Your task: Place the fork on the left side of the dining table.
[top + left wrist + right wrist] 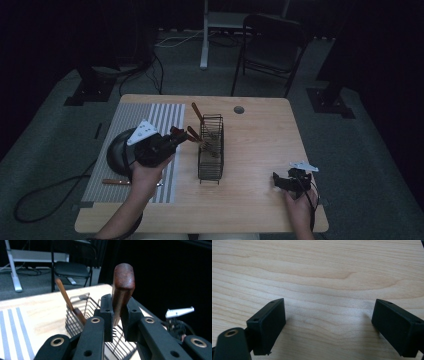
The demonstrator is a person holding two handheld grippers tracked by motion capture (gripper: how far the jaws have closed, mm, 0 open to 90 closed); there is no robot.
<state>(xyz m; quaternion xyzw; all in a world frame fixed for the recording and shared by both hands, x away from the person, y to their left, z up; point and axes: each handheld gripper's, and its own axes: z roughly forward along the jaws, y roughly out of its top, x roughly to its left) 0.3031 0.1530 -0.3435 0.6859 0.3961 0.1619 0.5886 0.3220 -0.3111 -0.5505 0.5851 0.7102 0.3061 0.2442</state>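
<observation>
My left gripper [176, 136] is matte black plastic w/ a grey three-cornered plate on top, dotted w/ small dark holes. In the left gripper view its linkage arms are chunky black bars w/ brass-ringed pivot holes plus smaller plain screw holes; pads are flat rectangular blocks. A black cable trails off it down the left side of the high view. My right gripper [283, 181] has the same build: black body, pale grey plate, thin black cable along the hand. Right gripper view shows boxy black pads [267, 325] w/ tiny screw holes at corners and one brass-ringed pivot. Dark band or cuff on my left forearm; can't tell which.
</observation>
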